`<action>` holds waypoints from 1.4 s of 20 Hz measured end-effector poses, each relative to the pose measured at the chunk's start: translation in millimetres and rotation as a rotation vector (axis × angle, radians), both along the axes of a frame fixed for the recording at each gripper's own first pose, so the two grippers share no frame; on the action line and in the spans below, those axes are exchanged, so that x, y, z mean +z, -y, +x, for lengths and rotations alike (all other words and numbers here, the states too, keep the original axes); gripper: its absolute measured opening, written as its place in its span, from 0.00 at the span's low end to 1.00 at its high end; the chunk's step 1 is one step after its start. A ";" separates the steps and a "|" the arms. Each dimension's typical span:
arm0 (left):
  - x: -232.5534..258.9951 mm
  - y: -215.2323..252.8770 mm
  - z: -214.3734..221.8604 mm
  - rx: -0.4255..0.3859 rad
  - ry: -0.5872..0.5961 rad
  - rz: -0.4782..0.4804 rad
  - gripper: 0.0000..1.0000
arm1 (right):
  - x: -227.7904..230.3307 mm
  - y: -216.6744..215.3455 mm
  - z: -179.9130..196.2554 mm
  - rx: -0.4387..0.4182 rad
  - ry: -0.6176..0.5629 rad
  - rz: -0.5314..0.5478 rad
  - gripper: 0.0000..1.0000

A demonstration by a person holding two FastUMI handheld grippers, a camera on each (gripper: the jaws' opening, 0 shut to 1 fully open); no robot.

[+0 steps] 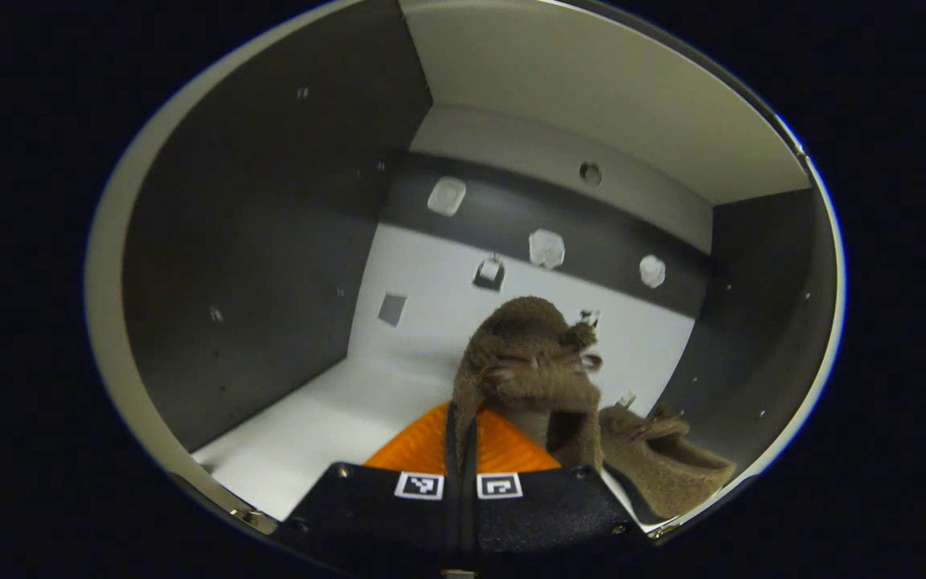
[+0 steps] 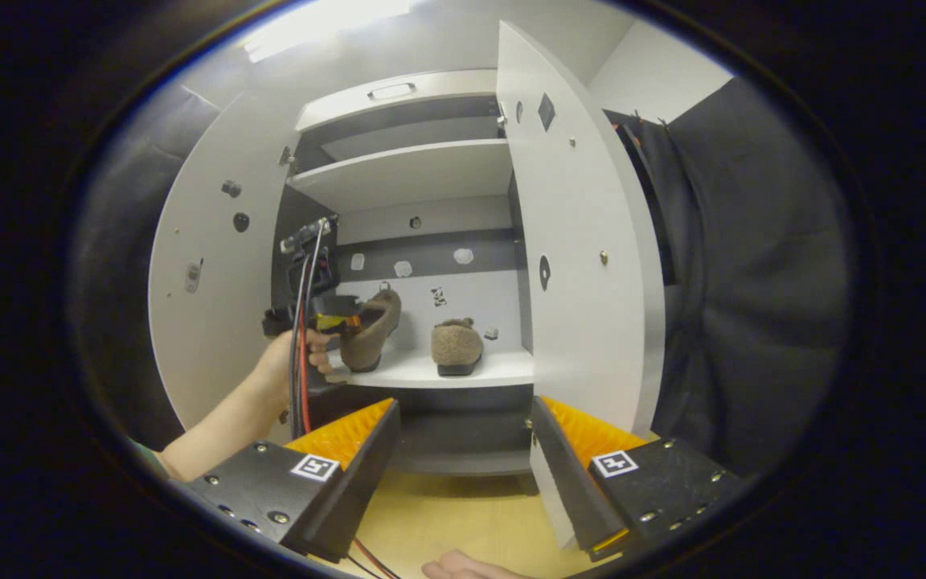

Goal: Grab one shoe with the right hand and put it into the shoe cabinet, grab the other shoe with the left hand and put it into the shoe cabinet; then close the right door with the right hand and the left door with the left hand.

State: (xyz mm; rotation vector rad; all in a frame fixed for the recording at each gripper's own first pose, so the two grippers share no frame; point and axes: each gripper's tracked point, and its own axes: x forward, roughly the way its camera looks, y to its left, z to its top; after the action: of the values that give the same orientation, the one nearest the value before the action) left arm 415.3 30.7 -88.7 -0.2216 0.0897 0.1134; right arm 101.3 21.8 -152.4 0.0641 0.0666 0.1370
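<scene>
Brown and fuzzy, the held shoe (image 1: 527, 366) rises from the left gripper (image 1: 460, 450), whose two fingers are pressed together on its collar inside the shoe cabinet (image 1: 270, 241). In the left gripper view the white shelf (image 1: 326, 418) lies bare to the left of the shoe as far as the dark side wall, and bare ahead to the back panel. The second shoe (image 1: 660, 462) lies at the lower right, just beside the held one, close to the right wall.

In the right gripper view the right gripper (image 2: 463, 458) hangs outside the cabinet, fingers spread wide with nothing between them. Both doors stand open: the left door (image 2: 214, 265) and the right door (image 2: 583, 273), whose edge is just beyond the right finger. On the shelf the second shoe (image 2: 456, 346) sits flat near the front edge, right of centre, while the held shoe (image 2: 370, 330) tilts toe-up at the left end, a gap between the two.
</scene>
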 end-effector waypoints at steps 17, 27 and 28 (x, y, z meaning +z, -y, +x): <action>19.3 -17.2 -22.1 0.008 0.096 0.085 0.97 | -8.0 0.7 -50.0 -0.019 0.006 0.010 0.99; 26.3 18.6 -164.7 -0.057 0.110 0.195 0.97 | -7.2 21.6 -136.2 -0.083 0.047 0.014 0.98; 33.4 21.4 -183.4 -0.062 0.121 0.193 0.96 | -3.5 24.0 -143.7 -0.088 0.053 0.012 0.99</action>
State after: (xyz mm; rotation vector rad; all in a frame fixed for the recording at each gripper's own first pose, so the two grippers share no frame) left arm 231.9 9.3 -55.3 -0.0323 -0.0349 0.0461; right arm -42.4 -2.2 -155.9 0.0756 0.0100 0.0511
